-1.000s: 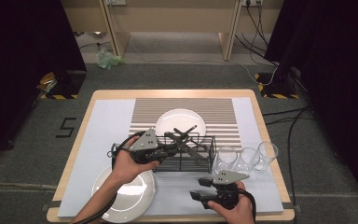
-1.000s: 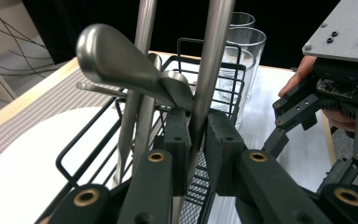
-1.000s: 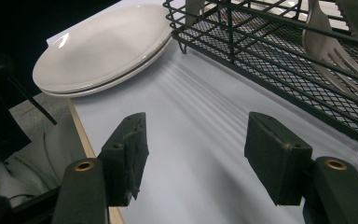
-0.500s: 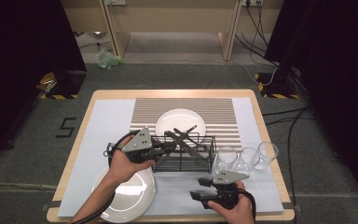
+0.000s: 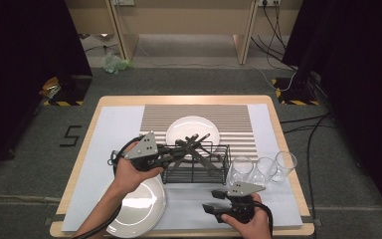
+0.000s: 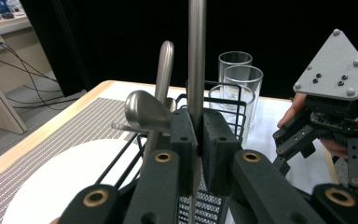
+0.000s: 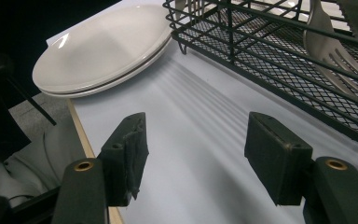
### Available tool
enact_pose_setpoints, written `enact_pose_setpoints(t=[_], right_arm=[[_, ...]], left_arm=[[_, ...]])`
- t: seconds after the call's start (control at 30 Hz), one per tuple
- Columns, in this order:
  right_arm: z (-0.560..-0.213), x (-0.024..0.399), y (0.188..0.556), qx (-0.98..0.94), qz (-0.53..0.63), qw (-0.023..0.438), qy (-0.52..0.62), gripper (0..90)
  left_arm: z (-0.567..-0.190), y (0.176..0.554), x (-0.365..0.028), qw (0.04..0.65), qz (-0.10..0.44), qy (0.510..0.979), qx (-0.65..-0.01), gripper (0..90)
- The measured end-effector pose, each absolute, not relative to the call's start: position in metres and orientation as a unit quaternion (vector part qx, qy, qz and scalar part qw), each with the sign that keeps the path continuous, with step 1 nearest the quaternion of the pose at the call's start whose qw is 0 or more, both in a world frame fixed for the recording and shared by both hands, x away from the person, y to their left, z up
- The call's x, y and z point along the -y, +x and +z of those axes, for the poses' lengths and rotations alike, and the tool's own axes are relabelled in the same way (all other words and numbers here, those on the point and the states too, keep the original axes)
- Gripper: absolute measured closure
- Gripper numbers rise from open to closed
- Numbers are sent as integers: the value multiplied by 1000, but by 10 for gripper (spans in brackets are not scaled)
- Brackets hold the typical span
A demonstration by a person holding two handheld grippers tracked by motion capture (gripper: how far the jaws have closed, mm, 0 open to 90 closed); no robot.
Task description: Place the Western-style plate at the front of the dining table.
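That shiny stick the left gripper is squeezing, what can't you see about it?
- Metal utensil handle: its top runs off the left gripper view's upper edge.
- Its working end: hidden behind the left gripper, so spoon, fork or knife is unclear.
- High view: the utensils in the wire basket are too small to sort.

My left gripper: black, blocky pads, brass-coloured pivot pins on linkage arms. My right gripper: same black jaws, one pad's edge frayed. Grey three-cornered plate tops each, dark screws at corners. Black cable loops from left unit. Forearms bare, no sleeves.
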State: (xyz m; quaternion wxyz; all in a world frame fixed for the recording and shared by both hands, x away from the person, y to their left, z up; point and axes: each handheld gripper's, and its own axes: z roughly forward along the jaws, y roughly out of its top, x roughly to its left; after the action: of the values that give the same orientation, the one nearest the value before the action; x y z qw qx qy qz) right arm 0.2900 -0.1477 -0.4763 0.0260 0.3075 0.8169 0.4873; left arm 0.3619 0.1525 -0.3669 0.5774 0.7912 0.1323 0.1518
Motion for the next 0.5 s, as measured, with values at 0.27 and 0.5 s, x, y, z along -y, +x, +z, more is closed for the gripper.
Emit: enact_pose_setpoints(t=[0.27, 0.5], right_arm=[[-476, 148, 290, -817, 487, 26, 308, 393], [-477, 148, 291, -816, 488, 26, 308, 392]], left_arm=[[-366, 363, -153, 588, 153, 782, -138, 835], [-362, 363, -153, 592, 157, 777, -145, 835]])
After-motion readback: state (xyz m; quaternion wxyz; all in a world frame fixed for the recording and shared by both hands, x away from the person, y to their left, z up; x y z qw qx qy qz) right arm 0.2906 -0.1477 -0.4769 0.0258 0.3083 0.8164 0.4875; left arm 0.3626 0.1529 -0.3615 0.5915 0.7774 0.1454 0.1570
